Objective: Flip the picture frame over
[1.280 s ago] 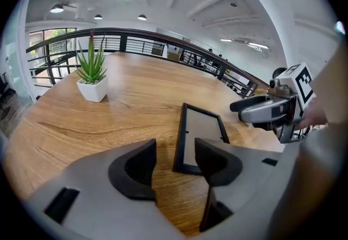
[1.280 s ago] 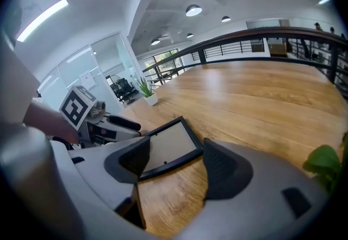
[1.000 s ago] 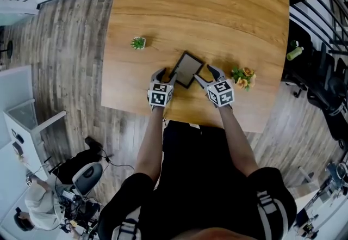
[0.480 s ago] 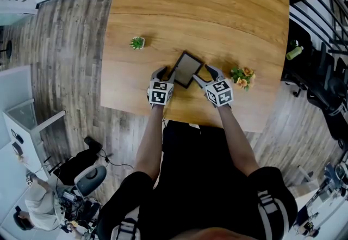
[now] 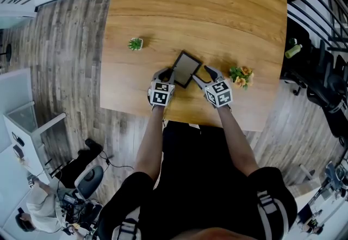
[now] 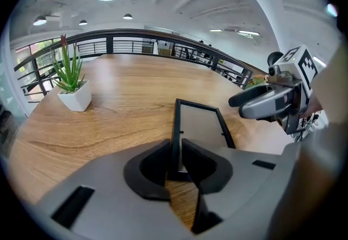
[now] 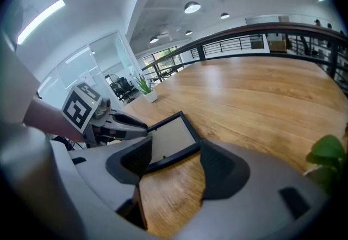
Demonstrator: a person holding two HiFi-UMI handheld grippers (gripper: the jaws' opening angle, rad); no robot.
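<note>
Near the surface's [image 5: 217, 5] front edge, picture frame [image 5: 187, 68]: flat.
Left tool [image 6: 174, 157]: just closed onto its rim.
Right tool [image 7: 174, 154]: open; clamp before lifting.

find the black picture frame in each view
Head view: black rectangular picture frame, just above centre.
Left gripper view: frame at centre, slightly below the middle.
Right gripper view: frame just left of centre, below the middle.
Shared landmark: small green plant in white pot.

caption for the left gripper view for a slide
Left gripper, jaws just closing, pinches the near edge of the picture frame on the table; right gripper beside it.
</note>
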